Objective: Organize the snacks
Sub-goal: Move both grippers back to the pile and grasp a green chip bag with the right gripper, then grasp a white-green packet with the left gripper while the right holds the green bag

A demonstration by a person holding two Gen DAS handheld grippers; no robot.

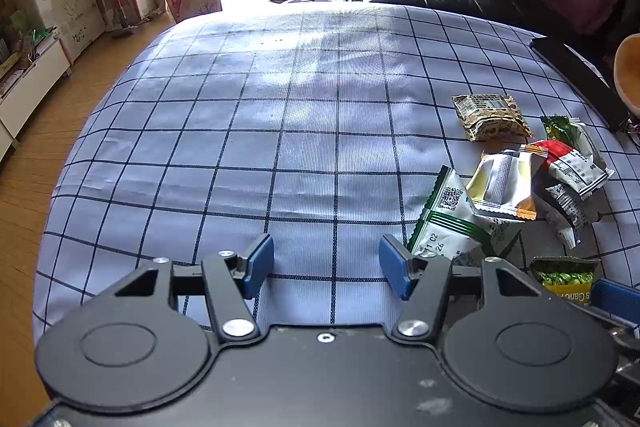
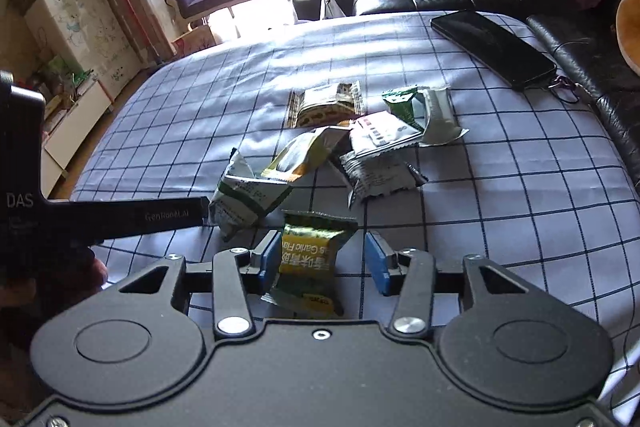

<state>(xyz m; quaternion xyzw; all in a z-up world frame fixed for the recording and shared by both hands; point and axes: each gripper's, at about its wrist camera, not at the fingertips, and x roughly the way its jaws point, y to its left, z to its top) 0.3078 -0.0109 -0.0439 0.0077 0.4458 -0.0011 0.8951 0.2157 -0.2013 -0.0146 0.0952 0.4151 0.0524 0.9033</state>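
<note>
I see the checked tablecloth [image 1: 280, 131] filling both views. Only the right wrist view shows the black phone [image 2: 494, 47] at the far right edge; the left wrist view catches just its end. The snack pile [image 2: 344, 143] lies mid-table, at the right in the left view. The left gripper [image 1: 326, 263] stands wide apart over bare cloth, holding nothing. The right gripper [image 2: 322, 263] is spread too. The green-and-yellow garlic pea packet [image 2: 310, 259] sits between its blue pads, leaning against the left pad, clear of the right one.
</note>
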